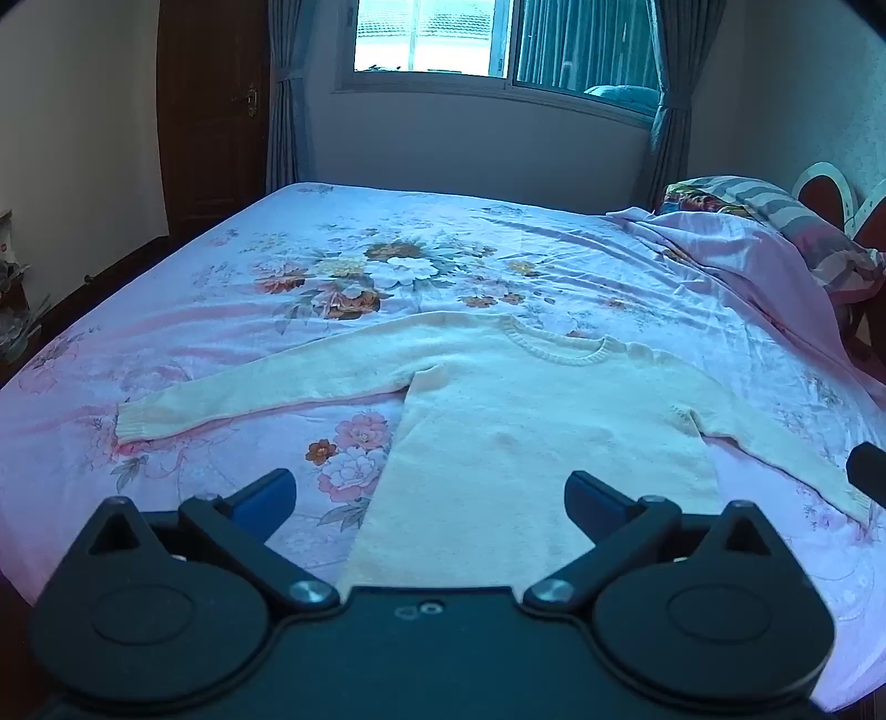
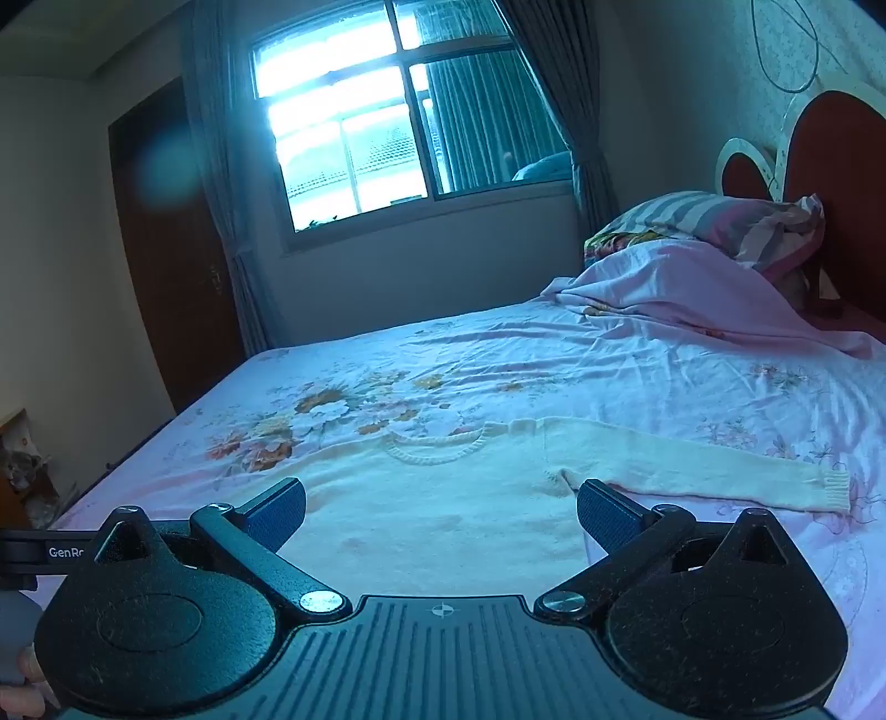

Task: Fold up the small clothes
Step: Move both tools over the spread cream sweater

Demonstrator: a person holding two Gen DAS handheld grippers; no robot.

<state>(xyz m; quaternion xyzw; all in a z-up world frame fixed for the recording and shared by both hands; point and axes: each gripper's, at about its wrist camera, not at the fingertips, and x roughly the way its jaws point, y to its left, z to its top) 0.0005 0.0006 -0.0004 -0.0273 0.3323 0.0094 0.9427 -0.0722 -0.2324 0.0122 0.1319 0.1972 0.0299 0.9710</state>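
Left tongs (image 1: 429, 498) gape wide, holding nothing, above the hem. We see the cream sweater (image 1: 531, 421) flat on the floral bed (image 1: 221, 310), sleeves spread sideways. Right tongs (image 2: 440, 512) equally wide, empty, over its body.

A bed (image 1: 232, 288) with a floral sheet fills the room. Daylight enters the curtained window (image 1: 432, 39); a dark door (image 1: 213, 111) stands left.
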